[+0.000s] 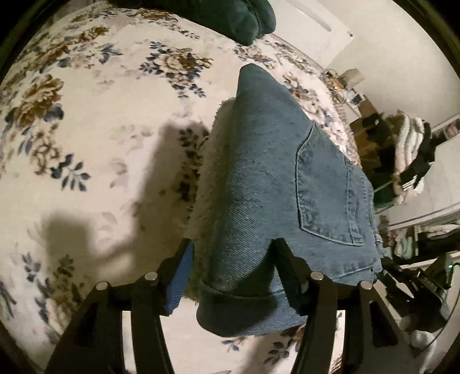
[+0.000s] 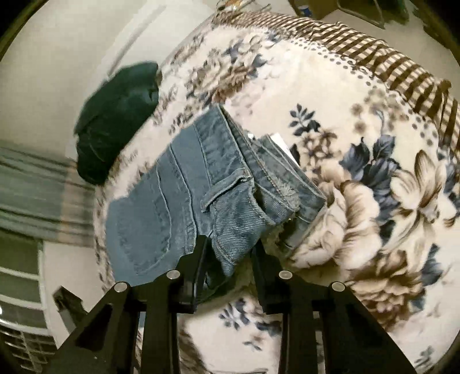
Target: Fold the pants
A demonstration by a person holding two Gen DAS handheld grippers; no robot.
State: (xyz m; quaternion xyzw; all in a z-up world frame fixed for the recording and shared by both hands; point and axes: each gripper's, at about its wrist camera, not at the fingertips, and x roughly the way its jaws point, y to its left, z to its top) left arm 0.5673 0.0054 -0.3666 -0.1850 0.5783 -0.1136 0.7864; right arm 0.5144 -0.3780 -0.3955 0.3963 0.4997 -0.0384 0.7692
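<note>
Blue denim pants [image 1: 267, 178] lie folded on a floral blanket [image 1: 95, 129], back pocket up. In the left wrist view my left gripper [image 1: 233, 259] stands open around the near hem end; the denim drapes between its fingers and over the right finger. In the right wrist view the pants [image 2: 201, 187] lie bunched with waistband and frayed edge showing. My right gripper [image 2: 230, 253] is open, its fingers either side of a denim corner, not closed on it.
A dark green folded garment [image 2: 115, 120] lies at the blanket's far edge, also in the left wrist view [image 1: 238, 17]. A brown checked cloth [image 2: 373, 57] borders the blanket [image 2: 359, 201]. Cluttered shelves and a pile of clothes [image 1: 408, 149] stand to the right.
</note>
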